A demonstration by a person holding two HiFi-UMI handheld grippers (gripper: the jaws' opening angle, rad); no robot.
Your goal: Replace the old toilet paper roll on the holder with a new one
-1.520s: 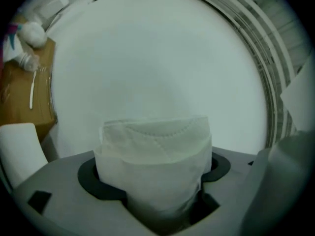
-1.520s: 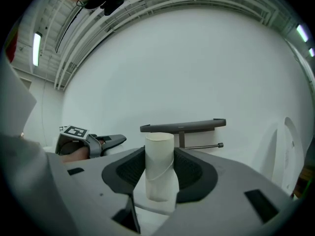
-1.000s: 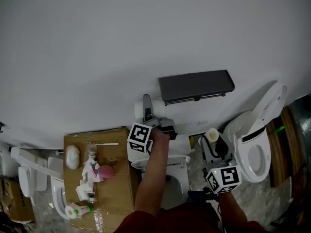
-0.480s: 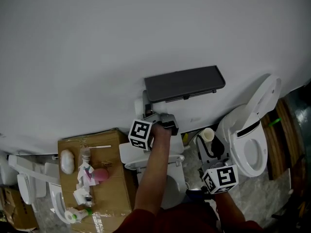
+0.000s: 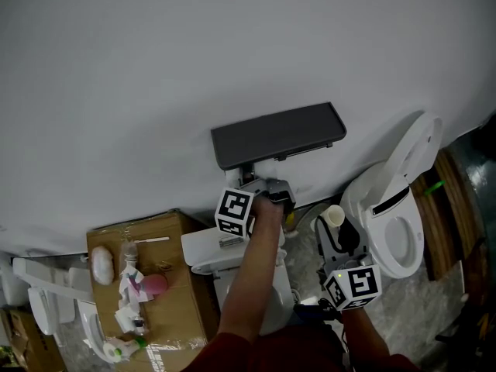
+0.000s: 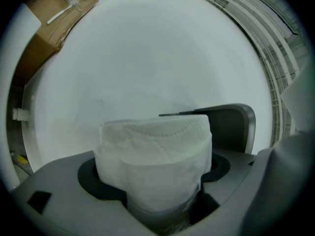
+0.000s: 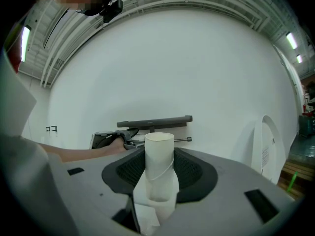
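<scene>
A full white toilet paper roll [image 6: 153,156] stands upright between the jaws of my left gripper [image 6: 155,183], which is shut on it. In the head view that gripper [image 5: 271,194] is just below the dark wall holder [image 5: 279,134], whose grey shelf end [image 6: 229,127] shows right behind the roll. My right gripper [image 7: 157,181] is shut on the empty cardboard tube [image 7: 158,156], with a scrap of paper hanging from it. In the head view the tube [image 5: 335,216] is low and right of the holder. The holder's shelf [image 7: 154,122] and its thin rod [image 7: 181,139] are bare.
A white toilet with its lid raised [image 5: 395,208] stands at the right. Another white toilet [image 5: 232,254] sits under my left arm. A cardboard box [image 5: 167,301] with small bottles and a pink item lies at the left. The white wall [image 5: 232,45] is behind.
My left gripper has carried the full roll to the right, up close under the holder. The right gripper with the tube has shifted only a little.
</scene>
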